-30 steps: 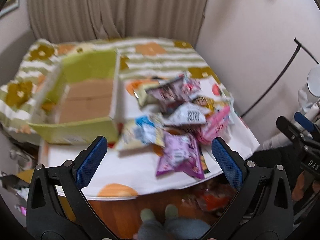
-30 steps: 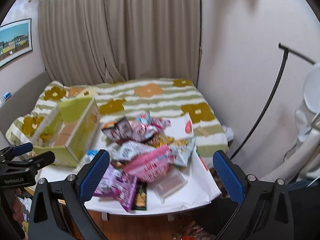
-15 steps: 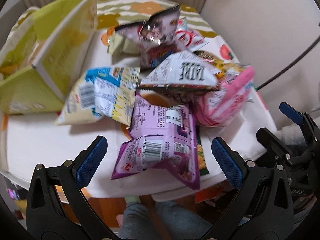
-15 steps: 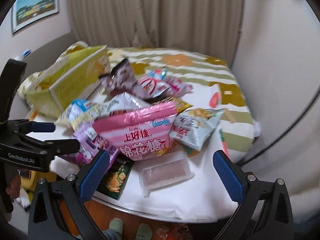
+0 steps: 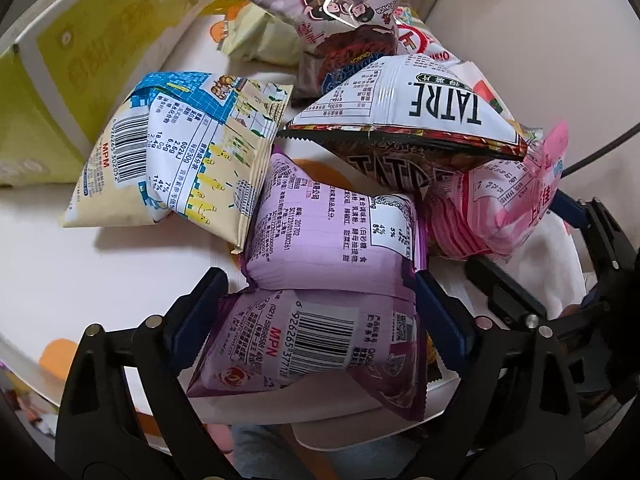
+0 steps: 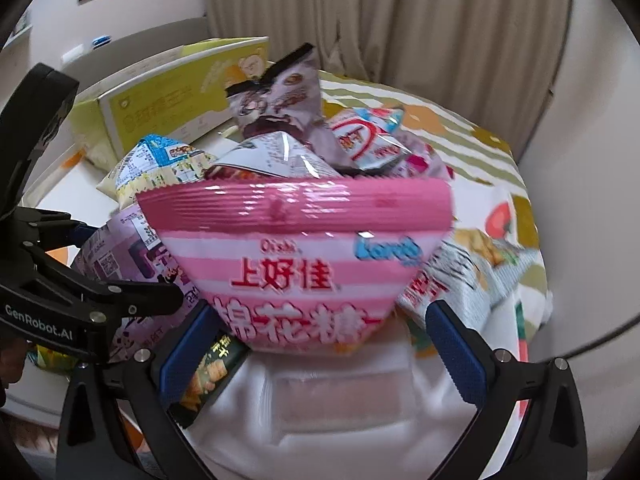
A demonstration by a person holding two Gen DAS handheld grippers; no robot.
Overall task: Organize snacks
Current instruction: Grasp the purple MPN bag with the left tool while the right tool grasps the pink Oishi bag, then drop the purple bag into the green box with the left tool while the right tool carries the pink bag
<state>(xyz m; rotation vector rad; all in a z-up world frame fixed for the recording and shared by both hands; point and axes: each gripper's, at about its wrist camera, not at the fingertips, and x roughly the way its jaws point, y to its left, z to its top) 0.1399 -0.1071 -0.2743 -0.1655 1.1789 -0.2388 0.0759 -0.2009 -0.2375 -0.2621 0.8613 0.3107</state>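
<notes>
Straddling the near end of a puffy lilac foil snack bag with a barcode on its back, the left gripper has just been closing, and its blue pads now sit against the bag's two sides, the bag lying between them at the near edge of the white table. Leaning on the lilac bag's far left is a cream and blue snack packet, and overlapping its far right is a white and dark brown packet printed with large black letters. To the right of these lies a pink striped candy bag. The right gripper stands wide, its blue pads on either side of the pink bag's lower end without pressing on it; under the left pad lies a dark green packet, and a clear flat plastic pouch lies just nearer than the pink bag. Further back a tall pale purple packet with a dark picture sticks up beside a red and white wrapper. To the far left stands an open yellow-green cardboard box, and beyond the table a green-striped flowered bedcover and beige curtains.
</notes>
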